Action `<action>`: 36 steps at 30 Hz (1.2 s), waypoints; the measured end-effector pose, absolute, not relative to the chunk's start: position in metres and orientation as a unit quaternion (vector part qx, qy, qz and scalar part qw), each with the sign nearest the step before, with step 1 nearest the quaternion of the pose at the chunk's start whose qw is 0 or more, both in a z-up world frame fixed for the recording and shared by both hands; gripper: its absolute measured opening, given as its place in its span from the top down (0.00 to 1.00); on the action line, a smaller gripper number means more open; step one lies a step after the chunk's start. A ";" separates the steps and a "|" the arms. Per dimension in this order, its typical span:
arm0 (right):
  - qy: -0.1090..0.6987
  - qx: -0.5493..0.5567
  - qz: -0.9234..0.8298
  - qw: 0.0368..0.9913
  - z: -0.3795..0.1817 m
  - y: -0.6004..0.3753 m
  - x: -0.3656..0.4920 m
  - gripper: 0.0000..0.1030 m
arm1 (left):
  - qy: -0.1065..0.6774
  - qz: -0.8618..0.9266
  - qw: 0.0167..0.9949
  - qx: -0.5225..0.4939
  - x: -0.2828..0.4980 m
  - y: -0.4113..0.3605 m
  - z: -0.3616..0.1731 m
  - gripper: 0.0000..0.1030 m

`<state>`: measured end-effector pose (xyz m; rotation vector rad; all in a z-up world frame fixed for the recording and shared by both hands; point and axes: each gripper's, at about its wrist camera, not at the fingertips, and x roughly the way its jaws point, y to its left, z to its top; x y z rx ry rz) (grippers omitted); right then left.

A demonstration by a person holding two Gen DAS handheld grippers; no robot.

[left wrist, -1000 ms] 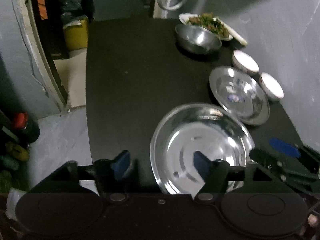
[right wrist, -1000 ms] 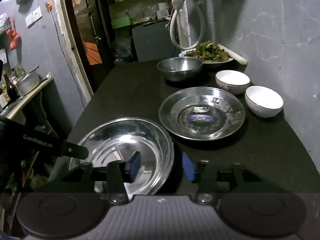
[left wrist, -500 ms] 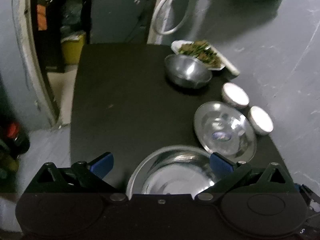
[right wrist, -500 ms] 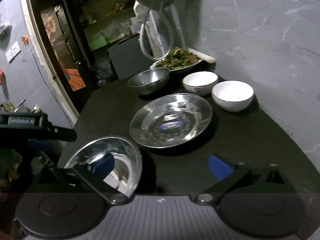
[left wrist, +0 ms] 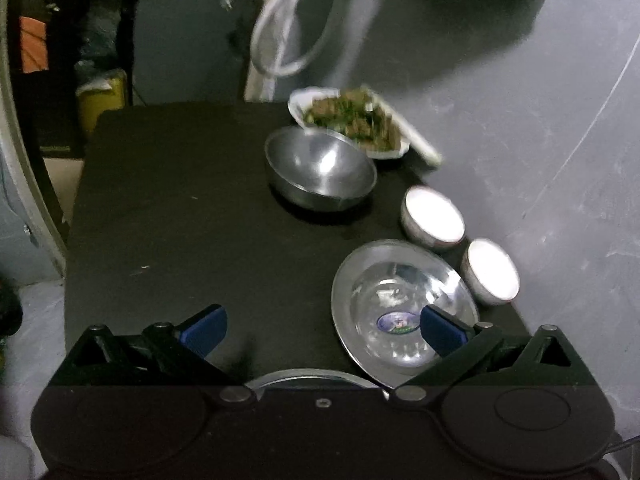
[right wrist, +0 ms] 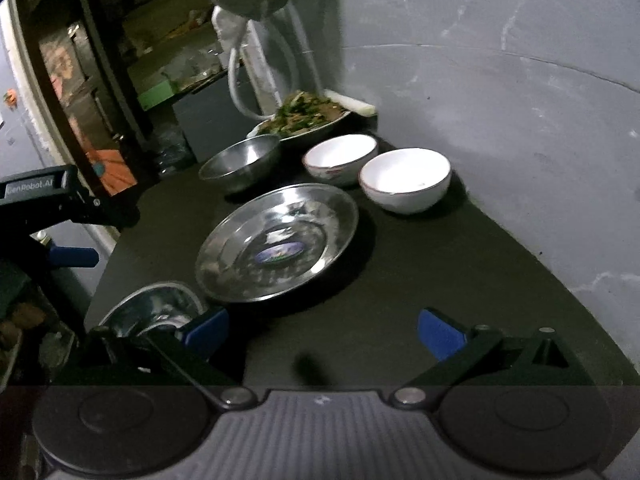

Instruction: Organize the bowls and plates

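Two steel plates lie on the black table (left wrist: 180,220). The far plate (left wrist: 400,304) (right wrist: 276,240) has a blue sticker in its middle. The near plate (right wrist: 156,312) lies at the table's front edge; only its rim (left wrist: 304,378) shows in the left wrist view. Two white bowls (right wrist: 404,180) (right wrist: 340,158) stand by the wall, also in the left wrist view (left wrist: 490,270) (left wrist: 434,216). A steel bowl (left wrist: 320,168) (right wrist: 240,160) stands behind them. My left gripper (left wrist: 322,330) and right gripper (right wrist: 322,332) are open, empty and raised above the table.
A white dish of cooked greens (left wrist: 352,120) (right wrist: 300,114) sits at the table's far end against the grey wall (right wrist: 520,100). A white hose (left wrist: 288,40) hangs behind it. A doorway (right wrist: 80,100) and a yellow bin (left wrist: 102,100) are at the left.
Both grippers opened wide and pulled back and up from the near plate. The near plate stayed on the table and slid low in both views.
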<state>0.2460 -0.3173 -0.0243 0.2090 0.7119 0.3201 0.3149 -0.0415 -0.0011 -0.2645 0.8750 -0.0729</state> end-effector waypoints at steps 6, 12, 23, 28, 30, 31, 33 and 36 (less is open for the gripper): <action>0.351 0.109 0.143 0.919 -0.028 -0.322 0.270 0.00 | 0.449 -0.053 0.888 -0.084 0.353 -0.055 -0.005 0.01; 0.348 0.117 0.138 0.920 -0.025 -0.320 0.293 0.00 | 0.462 -0.062 0.882 -0.069 0.375 -0.064 -0.013 0.01; 0.365 0.157 0.128 0.909 -0.036 -0.317 0.324 0.01 | 0.511 -0.048 0.857 -0.045 0.404 -0.074 -0.044 0.04; 0.377 0.173 0.131 0.901 -0.039 -0.312 0.333 0.09 | 0.518 -0.044 0.853 -0.046 0.400 -0.076 -0.053 0.12; 0.380 0.169 0.132 0.900 -0.041 -0.309 0.332 0.13 | 0.521 -0.042 0.851 -0.051 0.399 -0.075 -0.055 0.20; 0.381 0.166 0.132 0.900 -0.042 -0.307 0.332 0.15 | 0.522 -0.042 0.850 -0.055 0.398 -0.074 -0.056 0.22; 0.380 0.159 0.133 0.901 -0.041 -0.304 0.330 0.19 | 0.516 -0.042 0.853 -0.061 0.396 -0.073 -0.056 0.29; 0.380 0.153 0.136 0.902 -0.040 -0.301 0.328 0.25 | 0.512 -0.044 0.855 -0.069 0.393 -0.071 -0.054 0.40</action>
